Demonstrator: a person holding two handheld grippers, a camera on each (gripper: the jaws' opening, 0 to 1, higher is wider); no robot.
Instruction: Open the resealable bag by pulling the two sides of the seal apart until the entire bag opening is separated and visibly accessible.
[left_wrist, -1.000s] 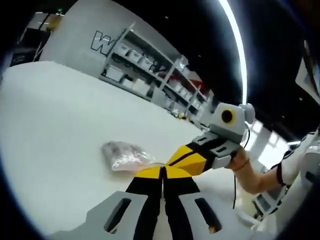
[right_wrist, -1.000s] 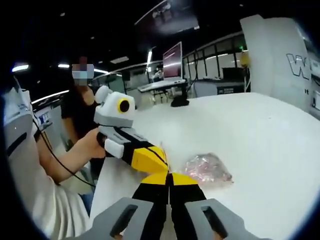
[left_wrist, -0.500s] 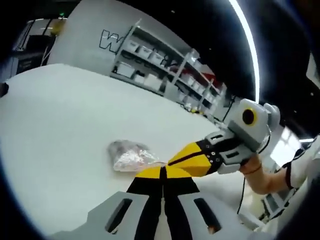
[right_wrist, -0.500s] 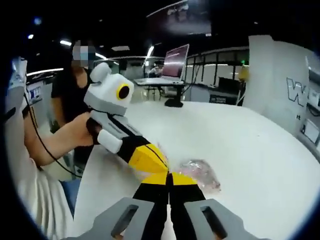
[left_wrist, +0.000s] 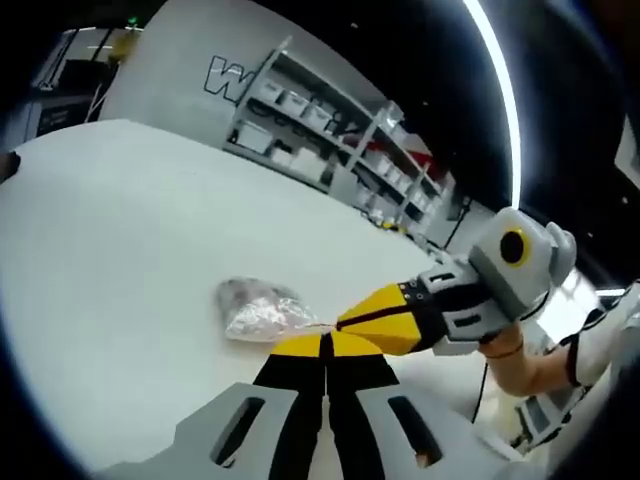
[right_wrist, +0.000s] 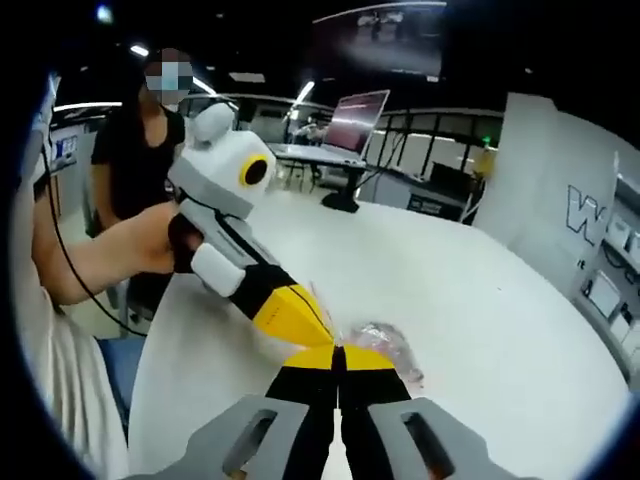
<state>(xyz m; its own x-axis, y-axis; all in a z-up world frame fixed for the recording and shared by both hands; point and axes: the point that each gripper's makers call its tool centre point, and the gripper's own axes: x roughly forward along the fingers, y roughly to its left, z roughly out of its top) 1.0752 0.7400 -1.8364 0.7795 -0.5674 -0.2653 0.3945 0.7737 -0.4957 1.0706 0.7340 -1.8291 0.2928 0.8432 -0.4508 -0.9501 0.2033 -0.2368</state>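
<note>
A small clear resealable bag (left_wrist: 258, 309) with pinkish contents lies on the white table (left_wrist: 120, 230), its near edge lifted toward the grippers. My left gripper (left_wrist: 325, 338) is shut on that edge of the bag. From the right, the right gripper (left_wrist: 345, 325) comes in with its yellow tips closed on the same edge, touching mine. In the right gripper view the bag (right_wrist: 385, 350) sits just past my right gripper (right_wrist: 337, 350), and the left gripper (right_wrist: 318, 330) enters from the left, held by a hand (right_wrist: 165, 240).
Shelving with bins (left_wrist: 330, 140) stands beyond the table's far edge. A person in black (right_wrist: 150, 130) stands behind the left side of the table (right_wrist: 480, 300). A monitor (right_wrist: 358, 115) sits at the far end of it.
Both grippers stay shut on the bag's edge. The hands have rolled outward, tipping the gripper bodies further apart. The bag has shifted slightly nearer in the right gripper view.
</note>
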